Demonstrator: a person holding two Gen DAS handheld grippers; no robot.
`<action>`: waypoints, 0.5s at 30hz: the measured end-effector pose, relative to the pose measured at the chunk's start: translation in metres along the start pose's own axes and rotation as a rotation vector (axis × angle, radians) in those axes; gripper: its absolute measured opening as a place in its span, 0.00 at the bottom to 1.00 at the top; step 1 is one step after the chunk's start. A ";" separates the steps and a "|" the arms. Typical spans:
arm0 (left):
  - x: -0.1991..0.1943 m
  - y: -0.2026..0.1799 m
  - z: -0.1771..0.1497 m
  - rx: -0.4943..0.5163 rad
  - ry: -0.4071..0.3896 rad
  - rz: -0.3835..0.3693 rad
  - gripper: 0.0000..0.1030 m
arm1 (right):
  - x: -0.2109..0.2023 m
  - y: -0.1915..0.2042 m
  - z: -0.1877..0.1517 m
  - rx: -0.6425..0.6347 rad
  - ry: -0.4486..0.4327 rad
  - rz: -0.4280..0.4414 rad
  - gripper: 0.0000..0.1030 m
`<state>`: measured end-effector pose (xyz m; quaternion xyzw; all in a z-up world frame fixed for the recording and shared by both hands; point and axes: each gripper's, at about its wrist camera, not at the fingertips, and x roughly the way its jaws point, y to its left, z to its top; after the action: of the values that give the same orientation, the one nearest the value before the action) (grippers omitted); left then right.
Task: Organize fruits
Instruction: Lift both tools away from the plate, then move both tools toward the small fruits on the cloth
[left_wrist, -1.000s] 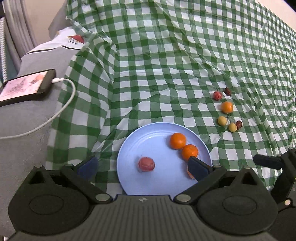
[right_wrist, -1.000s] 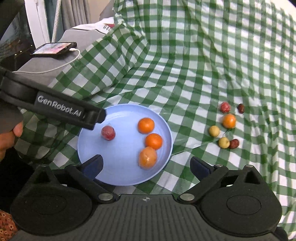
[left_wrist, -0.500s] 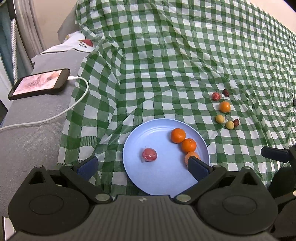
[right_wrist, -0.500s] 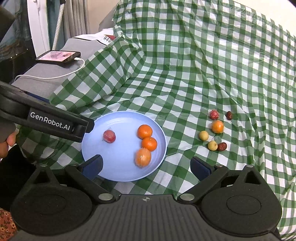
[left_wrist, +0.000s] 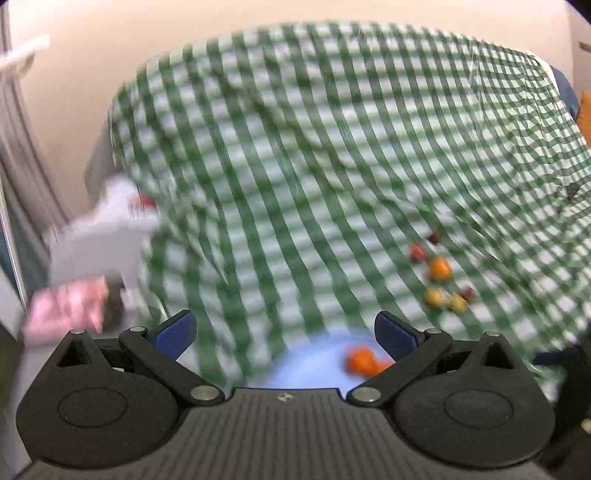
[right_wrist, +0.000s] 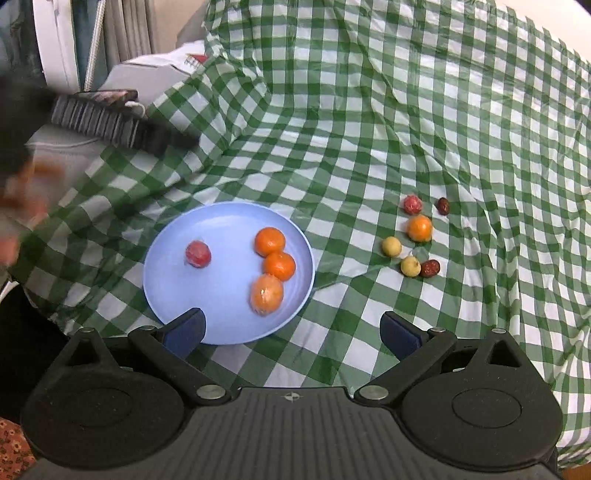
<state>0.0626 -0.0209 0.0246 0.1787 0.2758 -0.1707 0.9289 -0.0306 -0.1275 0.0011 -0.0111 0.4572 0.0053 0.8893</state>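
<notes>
my right claw (right_wrist: 291, 330): spread wide, blue pads pinching nothing, ribbed black body at the bottom of its view.
my left claw (left_wrist: 284, 332): spread too, nothing between the pads; its whole view is smeared with blur.
plate (right_wrist: 173, 280): round, smooth, pale blue, lying on the cloth just beyond my right pads.
on the plate: three round orange fruits (right_wrist: 279, 266) in a close row, the nearest one glossy as if wrapped; one small red fruit (right_wrist: 198, 253) apart to their left.
cloth (right_wrist: 351, 140): thin green-and-white check, creased and rumpled.
loose fruits (right_wrist: 419, 228): a small cluster on the cloth right of the plate: one orange, two pale yellow, one red, two dark wrinkled ones.
far left: phone (right_wrist: 110, 95) on a grey surface, partly hidden.
</notes>
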 end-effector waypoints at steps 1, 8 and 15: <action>0.006 0.004 0.007 0.026 -0.024 0.016 1.00 | 0.003 0.002 0.001 -0.006 0.010 -0.001 0.97; 0.064 0.048 0.038 0.170 -0.077 0.179 1.00 | 0.018 0.008 0.008 -0.037 0.060 -0.021 0.97; 0.119 0.106 0.033 0.172 0.010 0.370 1.00 | 0.034 0.013 0.012 -0.058 0.114 -0.023 0.97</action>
<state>0.2157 0.0319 0.0078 0.3060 0.2272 -0.0190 0.9243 -0.0011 -0.1145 -0.0194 -0.0422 0.5066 0.0079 0.8611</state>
